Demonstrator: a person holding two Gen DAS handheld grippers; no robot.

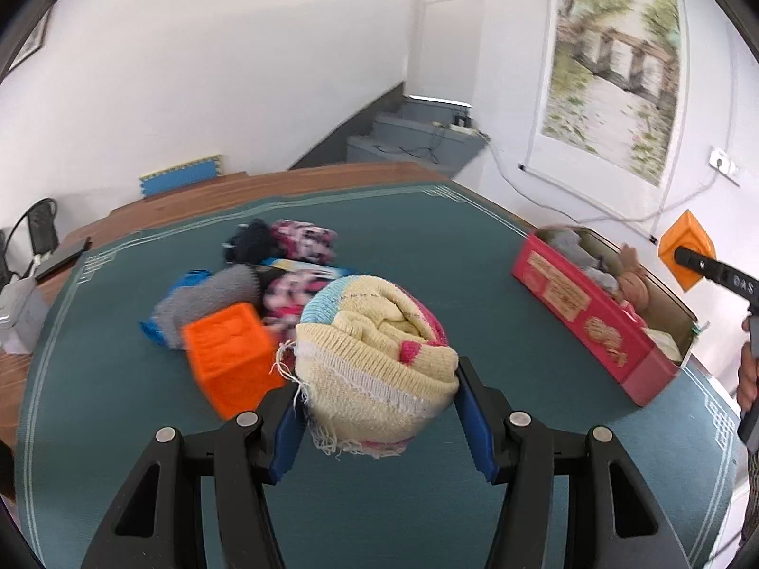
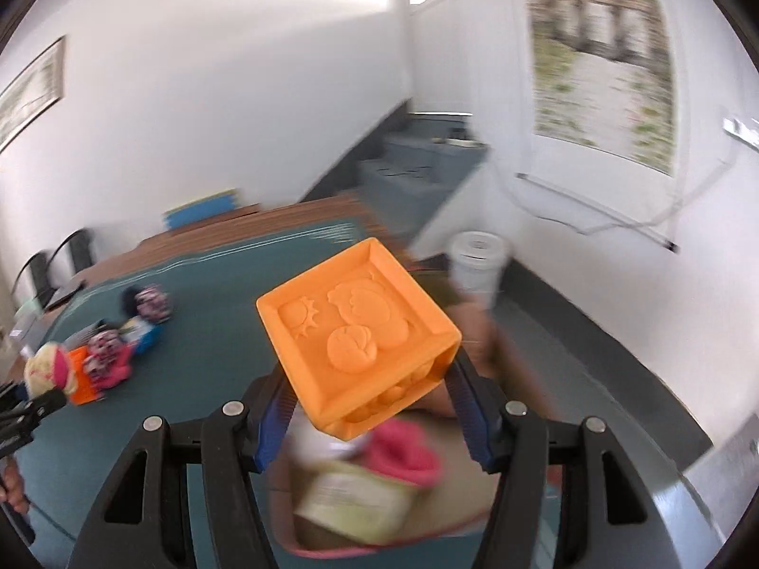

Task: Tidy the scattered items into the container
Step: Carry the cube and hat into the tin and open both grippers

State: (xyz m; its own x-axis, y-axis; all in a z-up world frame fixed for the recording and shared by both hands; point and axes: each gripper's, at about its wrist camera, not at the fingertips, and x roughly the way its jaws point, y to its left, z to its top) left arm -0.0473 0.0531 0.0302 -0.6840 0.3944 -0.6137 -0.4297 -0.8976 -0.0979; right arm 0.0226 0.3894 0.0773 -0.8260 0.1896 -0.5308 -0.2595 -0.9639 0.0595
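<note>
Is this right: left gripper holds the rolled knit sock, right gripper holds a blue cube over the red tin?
Not quite. The cube in the right gripper is orange, not blue, as the right wrist view shows. The rest holds: the left gripper is shut on the rolled knit sock, and the cube is over the red tin.

"DAS" on right tongs point(image 1: 683, 256)

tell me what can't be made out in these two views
- Red tin contents: left wrist view shows only tops above the near wall; right wrist view is motion-blurred and blocked by the orange block in the right claw.
- Pile behind the rolled knit in the left claw: blurred, partly covered.
</note>
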